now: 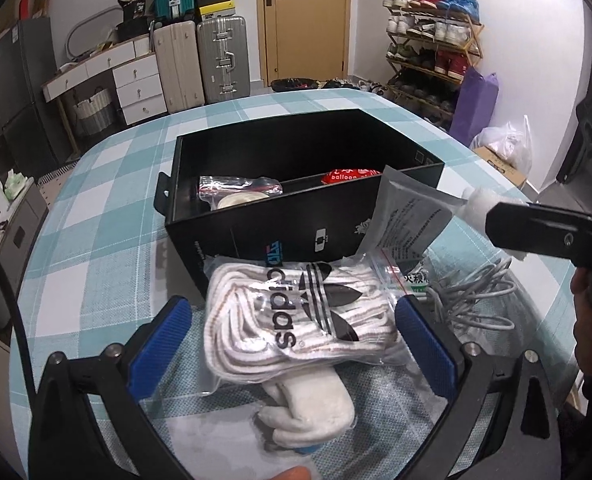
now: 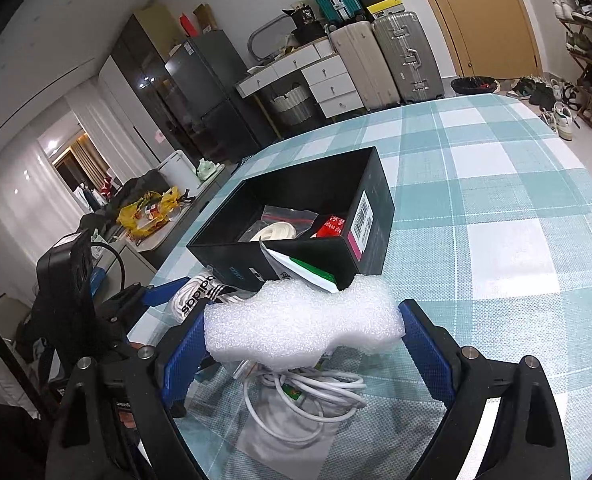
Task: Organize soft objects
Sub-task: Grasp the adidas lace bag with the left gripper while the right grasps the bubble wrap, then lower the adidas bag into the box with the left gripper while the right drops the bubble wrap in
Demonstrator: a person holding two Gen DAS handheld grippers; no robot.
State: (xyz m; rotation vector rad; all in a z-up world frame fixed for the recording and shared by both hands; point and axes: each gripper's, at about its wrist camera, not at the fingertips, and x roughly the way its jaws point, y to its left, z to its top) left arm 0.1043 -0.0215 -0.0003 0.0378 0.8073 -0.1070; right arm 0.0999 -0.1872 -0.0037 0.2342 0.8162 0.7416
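Note:
In the left wrist view my left gripper [image 1: 292,320] is open, its blue pads either side of a clear adidas bag of white laces [image 1: 296,320] that lies on white socks [image 1: 311,412], just before the black box [image 1: 296,224]. In the right wrist view my right gripper [image 2: 301,336] is shut on a white foam piece [image 2: 299,328] and holds it above a coiled white cable [image 2: 296,400], near the box's [image 2: 307,248] front corner. The right gripper also shows in the left wrist view [image 1: 495,220], with the foam [image 1: 475,204] at its tip.
The box holds a bagged white roll [image 1: 240,196] and a red balloon packet [image 1: 351,176], split by a divider. A grey foil pouch [image 1: 407,216] leans on its front wall. A grey cable coil [image 1: 475,296] lies to the right. The checked tablecloth [image 2: 495,200] stretches beyond.

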